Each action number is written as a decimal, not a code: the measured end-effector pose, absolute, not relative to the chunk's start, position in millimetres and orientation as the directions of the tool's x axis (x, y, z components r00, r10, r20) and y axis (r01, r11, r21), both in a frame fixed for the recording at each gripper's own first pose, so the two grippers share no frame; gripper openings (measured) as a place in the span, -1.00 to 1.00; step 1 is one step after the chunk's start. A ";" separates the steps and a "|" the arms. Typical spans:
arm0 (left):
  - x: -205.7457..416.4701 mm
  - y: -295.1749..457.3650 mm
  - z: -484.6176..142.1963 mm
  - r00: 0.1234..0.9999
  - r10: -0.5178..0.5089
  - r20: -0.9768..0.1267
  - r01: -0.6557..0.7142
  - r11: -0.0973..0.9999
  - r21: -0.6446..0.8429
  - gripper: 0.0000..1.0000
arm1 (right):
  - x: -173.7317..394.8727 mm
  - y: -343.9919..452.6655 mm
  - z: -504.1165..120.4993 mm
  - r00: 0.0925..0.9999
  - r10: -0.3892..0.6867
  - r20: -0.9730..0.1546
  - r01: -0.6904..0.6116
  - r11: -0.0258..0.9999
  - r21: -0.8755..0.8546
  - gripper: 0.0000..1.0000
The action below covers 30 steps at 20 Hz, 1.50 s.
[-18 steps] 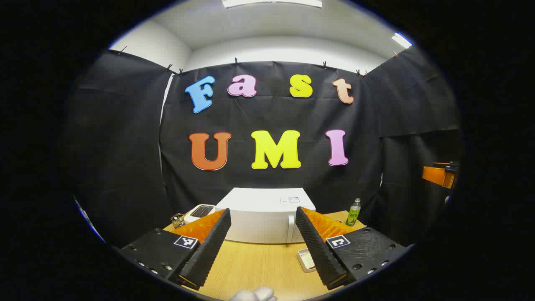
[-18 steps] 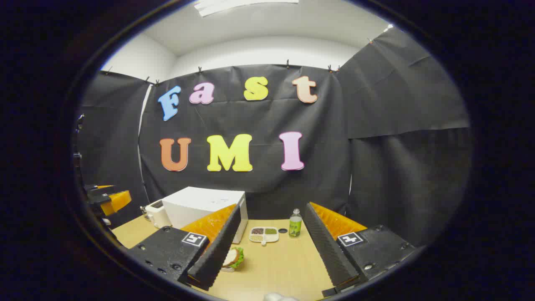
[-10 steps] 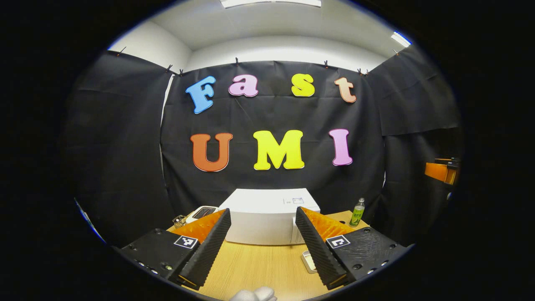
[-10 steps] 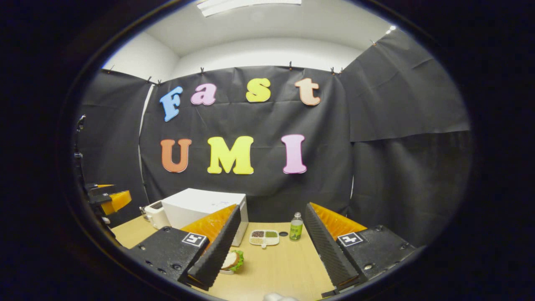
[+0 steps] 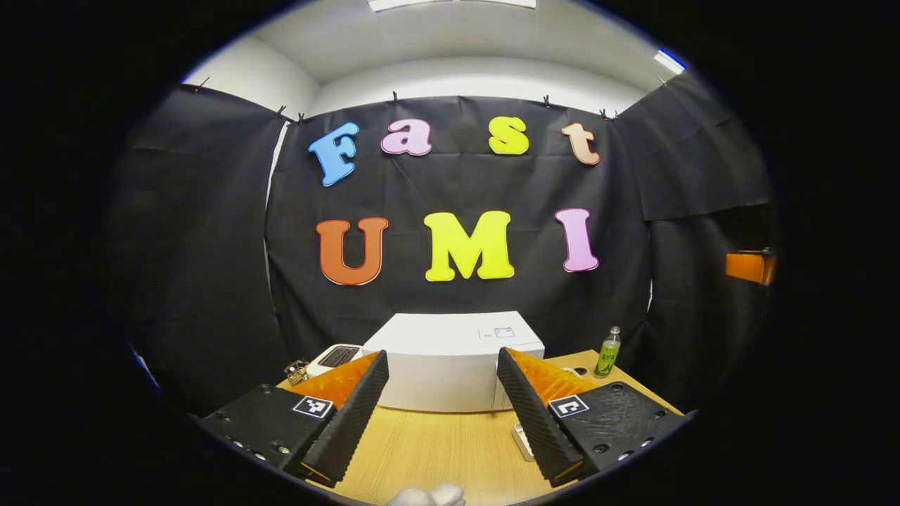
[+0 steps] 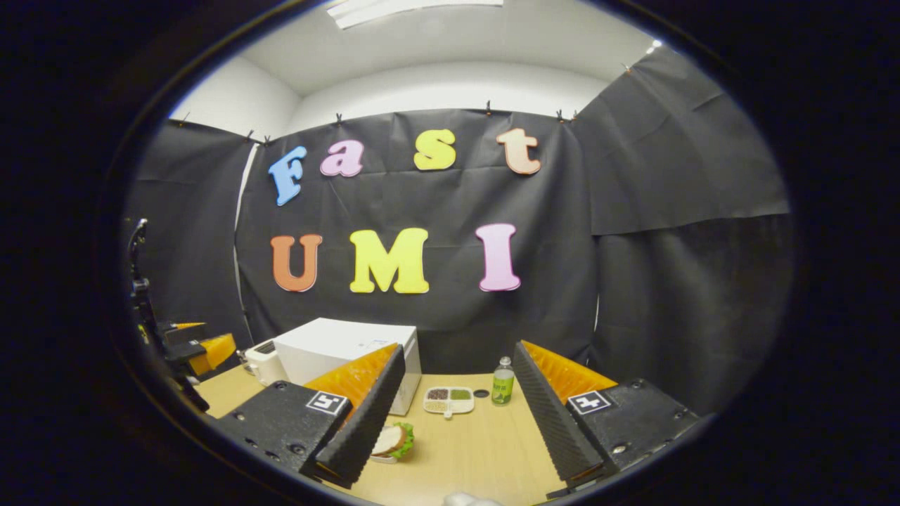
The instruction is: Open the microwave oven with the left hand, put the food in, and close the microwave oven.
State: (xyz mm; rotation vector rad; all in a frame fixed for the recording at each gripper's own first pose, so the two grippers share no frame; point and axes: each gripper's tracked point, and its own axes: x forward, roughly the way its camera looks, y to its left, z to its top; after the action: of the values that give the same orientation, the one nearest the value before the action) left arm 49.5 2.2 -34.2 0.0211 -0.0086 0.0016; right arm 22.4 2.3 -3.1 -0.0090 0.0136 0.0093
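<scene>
Right gripper view: sandwich [image 6: 394,440] lay half hidden behind the parted, empty right claw [image 6: 453,422]; white microwave [image 5: 450,365] stood closed beyond the parted left claw [image 5: 443,414].

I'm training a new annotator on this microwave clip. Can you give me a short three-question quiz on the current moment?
1. True or false: the microwave door is shut.
2. Which sits nearest the green bottle? A) toaster B) compartment tray C) sandwich
3. Fill in: the jaws of the left gripper and right gripper are both ____.

Key: 1 true. 2 B, the compartment tray; the sandwich lies nearer the camera, and the toaster stands beyond the microwave. 3 open.
</scene>
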 end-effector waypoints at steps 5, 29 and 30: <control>98.1 -29.1 -117.3 0.996 -0.049 -0.079 0.046 0.998 -0.040 0.92 | 21.1 -5.4 -15.5 0.998 -0.010 -0.054 0.011 1.000 0.020 0.98; 299.2 -108.4 -247.4 0.964 -0.137 -0.227 0.103 0.983 -0.153 -0.32 | -20.0 -56.9 -59.3 0.954 -0.151 -0.257 0.124 0.985 -0.121 0.99; 300.8 -107.6 -248.5 0.963 -0.130 -0.237 0.109 0.989 -0.102 -0.43 | -19.5 -55.3 -58.3 0.955 -0.147 -0.258 0.119 0.986 -0.120 0.99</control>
State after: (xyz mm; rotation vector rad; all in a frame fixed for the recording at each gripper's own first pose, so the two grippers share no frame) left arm 300.8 -107.6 -248.5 -0.0885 0.2458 -0.1213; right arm -19.5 -55.3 -58.3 -0.1039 0.2694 -0.1352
